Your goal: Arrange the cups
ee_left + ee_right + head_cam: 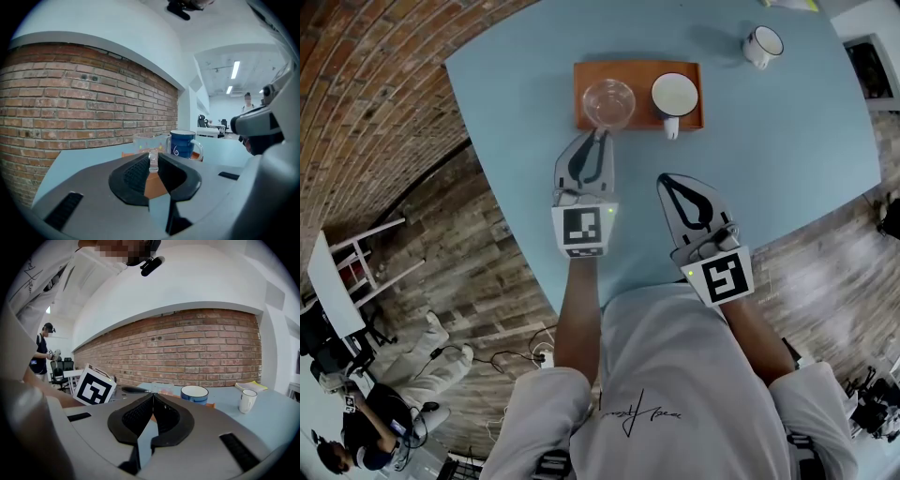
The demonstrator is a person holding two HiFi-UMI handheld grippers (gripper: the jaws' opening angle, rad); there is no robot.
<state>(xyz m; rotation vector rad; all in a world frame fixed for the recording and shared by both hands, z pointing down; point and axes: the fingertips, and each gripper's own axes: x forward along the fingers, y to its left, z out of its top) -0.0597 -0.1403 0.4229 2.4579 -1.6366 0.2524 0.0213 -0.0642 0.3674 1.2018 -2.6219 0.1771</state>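
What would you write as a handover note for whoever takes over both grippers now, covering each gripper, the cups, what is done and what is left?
Left gripper: jaws closed on the handle of the glass cup, at the left end of the tray.
Right gripper: jaws shut, empty, over the table.
Blue mug: on the tray beside the glass cup, handle toward the person.
White mug: alone at the table's far right, off the tray.
Done: two cups at the tray.
Left, probably: release the glass cup, then fetch the white mug.
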